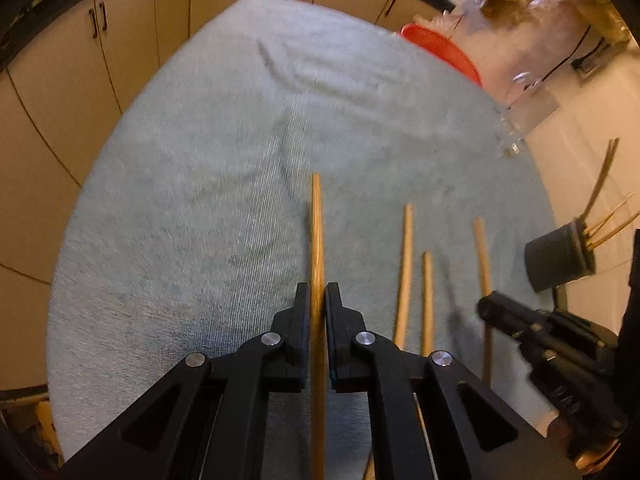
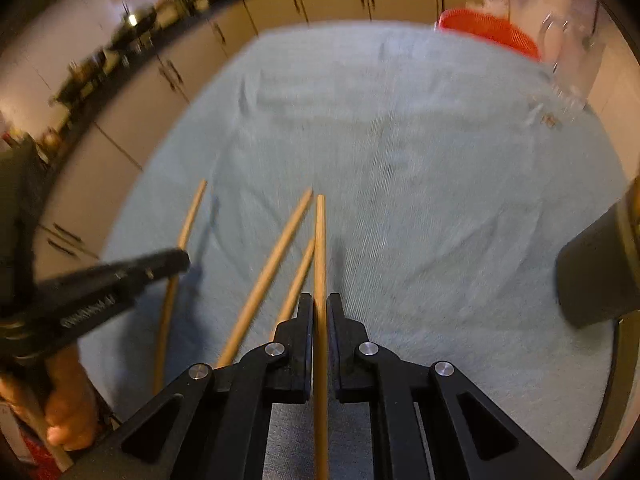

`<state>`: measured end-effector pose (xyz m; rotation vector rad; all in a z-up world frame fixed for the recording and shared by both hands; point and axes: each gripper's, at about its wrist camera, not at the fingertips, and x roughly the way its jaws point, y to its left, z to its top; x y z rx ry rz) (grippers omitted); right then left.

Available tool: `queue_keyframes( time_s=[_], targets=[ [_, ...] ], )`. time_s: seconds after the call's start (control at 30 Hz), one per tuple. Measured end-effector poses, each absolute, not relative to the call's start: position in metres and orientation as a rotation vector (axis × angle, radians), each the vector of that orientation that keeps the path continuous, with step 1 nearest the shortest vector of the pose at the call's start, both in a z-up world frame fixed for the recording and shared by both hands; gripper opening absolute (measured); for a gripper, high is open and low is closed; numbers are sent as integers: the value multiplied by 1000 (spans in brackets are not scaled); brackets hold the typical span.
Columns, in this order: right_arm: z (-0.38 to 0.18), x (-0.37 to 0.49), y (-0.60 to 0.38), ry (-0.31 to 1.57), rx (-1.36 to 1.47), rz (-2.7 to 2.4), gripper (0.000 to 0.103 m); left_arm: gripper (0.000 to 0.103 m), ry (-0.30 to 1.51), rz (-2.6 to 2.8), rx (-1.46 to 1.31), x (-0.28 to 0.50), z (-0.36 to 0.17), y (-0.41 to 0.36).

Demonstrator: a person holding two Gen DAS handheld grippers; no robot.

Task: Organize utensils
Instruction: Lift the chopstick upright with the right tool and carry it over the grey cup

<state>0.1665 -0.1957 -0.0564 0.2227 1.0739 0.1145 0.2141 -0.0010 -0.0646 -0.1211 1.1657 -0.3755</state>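
Left gripper point(image 1: 318, 300): jaws pressed onto a wooden chopstick point(image 1: 317, 232) that runs forward between the pads, its tip over the pale blue cloth point(image 1: 200, 160) covering the desk. Right gripper point(image 2: 320, 312): jaws likewise clamped on a second chopstick point(image 2: 320, 248), pointing ahead over the same cloth.

Loose chopsticks: in the left wrist view three more lie on the cloth to the right of the held one, roughly parallel, at point(image 1: 405, 272), point(image 1: 427, 300) and point(image 1: 483, 260); the last passes under the right gripper, which enters from the lower right.

Container: a dark cylindrical holder point(image 1: 560, 258) stands near the right edge of the desk, with several thin sticks point(image 1: 604, 224) projecting from its mouth. In the right wrist view its wall fills the right margin, close beside the right gripper.

Surroundings: an orange-red basket point(image 1: 444, 50) at the far edge of the cloth; clear plastic items beside it, blurred; beige cabinet doors point(image 1: 60, 80) beyond.
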Motion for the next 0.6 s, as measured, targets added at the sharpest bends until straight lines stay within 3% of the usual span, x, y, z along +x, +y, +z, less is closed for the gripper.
queue_keyframes(
  time_s=[0.27,0.6],
  targets=[
    [16,115,-215,754,229,134,8,7,990,-392,-117,183,-2,-4],
    [40,82,-214,620,229,137,8,7,891,-396,-88,157,41,-16]
  ],
)
